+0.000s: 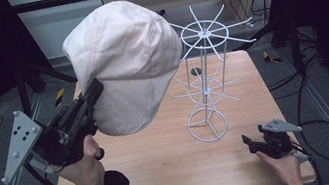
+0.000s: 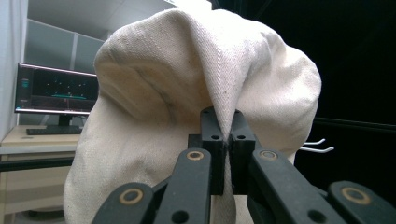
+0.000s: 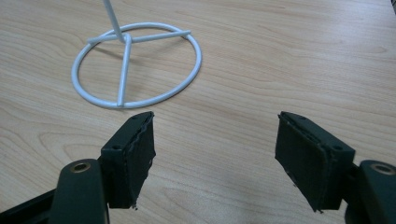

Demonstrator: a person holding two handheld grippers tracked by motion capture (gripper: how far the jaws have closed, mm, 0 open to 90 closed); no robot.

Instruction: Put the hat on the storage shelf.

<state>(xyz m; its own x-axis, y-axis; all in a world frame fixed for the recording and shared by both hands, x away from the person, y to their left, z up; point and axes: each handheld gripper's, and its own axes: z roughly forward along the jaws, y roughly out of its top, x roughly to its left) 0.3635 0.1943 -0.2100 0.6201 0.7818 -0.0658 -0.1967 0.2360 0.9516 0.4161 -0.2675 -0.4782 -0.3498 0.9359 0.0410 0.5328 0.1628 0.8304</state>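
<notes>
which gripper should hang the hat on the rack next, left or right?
Left, probably. The left gripper is already shut on the hat, held up beside the top spokes of the white wire rack. The right gripper is open and empty, low by the rack's base ring.

Bare table lies open left of the wire rack.

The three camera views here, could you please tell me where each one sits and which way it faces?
High view: above the person's side, looking down on the wooden table; both hands show.
Left gripper view: on the left gripper, its jaws shut on the cream fabric cap, facing a monitor.
Right gripper view: on the open right gripper, facing the table.
Shared: the white wire stand, whose ring base the right gripper view sees.
</notes>
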